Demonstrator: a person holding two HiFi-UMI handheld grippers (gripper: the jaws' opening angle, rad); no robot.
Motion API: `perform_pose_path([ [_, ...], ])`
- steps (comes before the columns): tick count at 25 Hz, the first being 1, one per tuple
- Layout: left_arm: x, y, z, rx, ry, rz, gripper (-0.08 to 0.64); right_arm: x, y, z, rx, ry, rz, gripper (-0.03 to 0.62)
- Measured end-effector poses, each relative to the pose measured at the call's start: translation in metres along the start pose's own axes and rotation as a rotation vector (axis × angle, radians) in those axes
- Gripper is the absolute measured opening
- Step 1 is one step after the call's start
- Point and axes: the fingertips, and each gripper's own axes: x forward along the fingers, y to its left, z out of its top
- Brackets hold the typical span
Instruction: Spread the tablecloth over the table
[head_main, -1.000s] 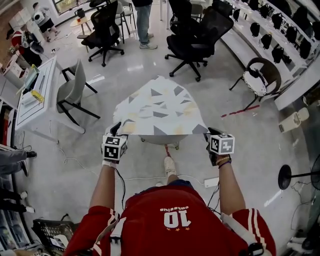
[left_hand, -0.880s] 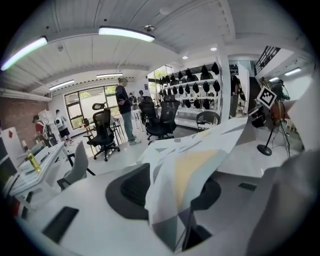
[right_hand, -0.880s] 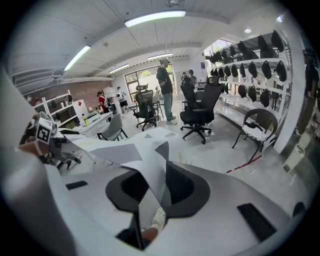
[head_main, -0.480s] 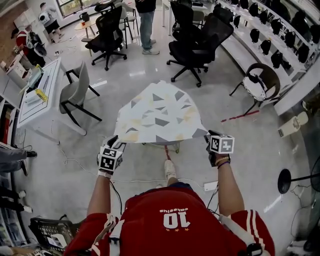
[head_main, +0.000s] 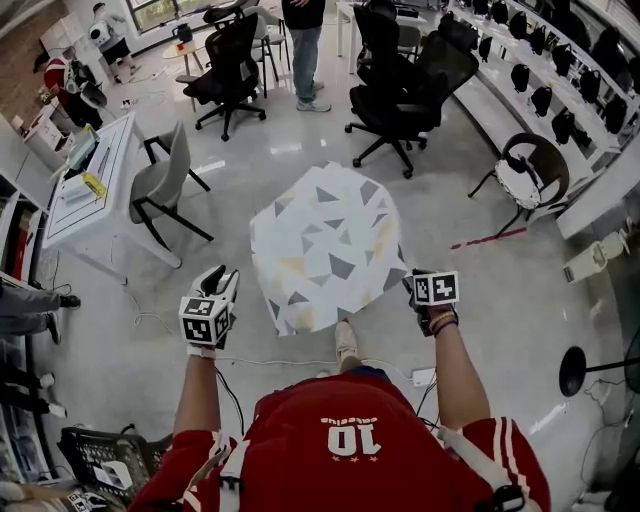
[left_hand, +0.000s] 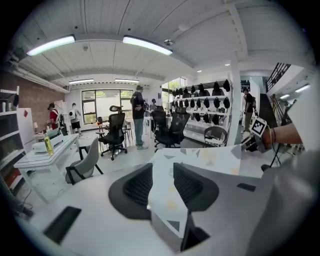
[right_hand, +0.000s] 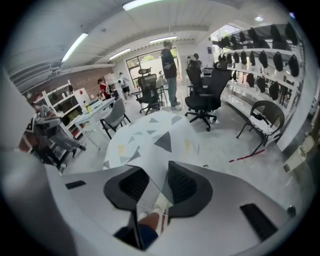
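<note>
The patterned tablecloth (head_main: 325, 245) lies draped over the tabletop it hides, mid-floor, its near-left corner hanging. The right hand-held gripper (head_main: 410, 284), jaws just opened wide, has the near-right corner loose between them. The left hand-held gripper (head_main: 224, 276), jaws apart though just narrowing, sits left of the cloth, gripping nothing. Black chairs (head_main: 400, 70) stand beyond.

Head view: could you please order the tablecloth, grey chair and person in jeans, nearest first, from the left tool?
1. Tablecloth, right beside it; jaws of the left tool have just been closing, a cloth corner loose between them.
2. Grey chair, upper left.
3. Person in jeans, top.
</note>
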Motion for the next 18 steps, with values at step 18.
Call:
perform_pose_path([
  [18, 0.027, -0.068, 0.078, 0.009, -0.153, -0.153, 0.135, -0.071, -0.037, -0.011, 0.035, -0.08, -0.075, 0.121],
])
